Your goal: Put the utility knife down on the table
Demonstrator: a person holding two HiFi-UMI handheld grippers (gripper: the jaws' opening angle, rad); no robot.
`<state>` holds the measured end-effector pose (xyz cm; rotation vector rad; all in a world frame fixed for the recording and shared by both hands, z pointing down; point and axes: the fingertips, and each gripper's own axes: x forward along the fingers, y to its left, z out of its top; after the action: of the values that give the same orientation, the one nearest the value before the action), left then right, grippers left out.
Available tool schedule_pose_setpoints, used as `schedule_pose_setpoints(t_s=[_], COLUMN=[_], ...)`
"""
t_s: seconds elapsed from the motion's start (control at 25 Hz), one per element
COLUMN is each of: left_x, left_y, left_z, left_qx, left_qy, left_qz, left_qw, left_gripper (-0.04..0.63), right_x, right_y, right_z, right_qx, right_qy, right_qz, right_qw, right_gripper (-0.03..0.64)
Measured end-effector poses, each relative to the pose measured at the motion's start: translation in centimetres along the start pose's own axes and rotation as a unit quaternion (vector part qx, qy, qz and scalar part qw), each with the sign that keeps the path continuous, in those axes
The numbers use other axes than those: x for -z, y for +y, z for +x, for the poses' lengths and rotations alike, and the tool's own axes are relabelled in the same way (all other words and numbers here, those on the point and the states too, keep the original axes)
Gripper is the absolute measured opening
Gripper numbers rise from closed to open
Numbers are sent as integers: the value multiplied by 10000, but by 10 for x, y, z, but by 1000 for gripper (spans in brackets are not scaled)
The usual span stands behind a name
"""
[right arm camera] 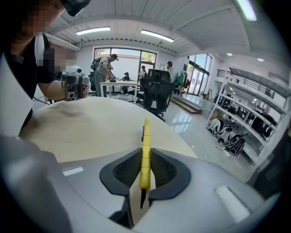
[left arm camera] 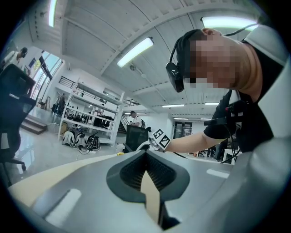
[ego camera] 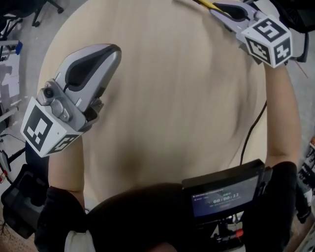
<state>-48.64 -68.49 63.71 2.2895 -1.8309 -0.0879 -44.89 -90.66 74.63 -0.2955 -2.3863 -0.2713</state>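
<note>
Worktop in the head view was round, pale wood, bare across the middle. Left tongs hung over its left part with nothing in them. Right tongs were at the top right of the frame, and a yellow utility knife stuck out past the tips. Whether the knife touched the worktop could not be told from here.

In the left gripper view the tongs were pressed together at the tips and empty. Only a sliver of worktop showed through the gap behind the pads.

In the right gripper view the tongs pinched the utility knife edge-on by its thin yellow body. Most of it poked forward over the worktop near the rim, and a dark end hung behind the pads. It seemed to be above the surface, not lying on it.

The knife looked light, stiff and hard-shelled, probably a bit slick. It was narrow, so it could pivot between the pads. The blade end was the hazard. The best hold was on the flat sides at mid-body, as here. It wanted a low release, away from the rim, so it wouldn't bounce or slide off.
</note>
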Motion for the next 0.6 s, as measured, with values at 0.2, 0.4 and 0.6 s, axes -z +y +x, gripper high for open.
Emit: schedule_pose_setpoints(t_s=[0.2,0.4,0.6], left_x=[-2,-2,-5], left_y=[0,0,-1], left_z=[-1,-1,-1], left_qx=[-1,-5,12], left_qy=[-31,-68,-114], left_qz=[-38,-95,-92], left_qw=[10000,9999,9999], left_gripper=[-8,-8,-8], right_x=[3,-10,-17], right_y=[5,9,0], right_z=[3,6,1], right_qx=[-61,-153,18], right_qy=[64,-170,-342], right_qz=[-129,-93,-50], right_qw=[9999,9997,9994], right_gripper=[75,376,426])
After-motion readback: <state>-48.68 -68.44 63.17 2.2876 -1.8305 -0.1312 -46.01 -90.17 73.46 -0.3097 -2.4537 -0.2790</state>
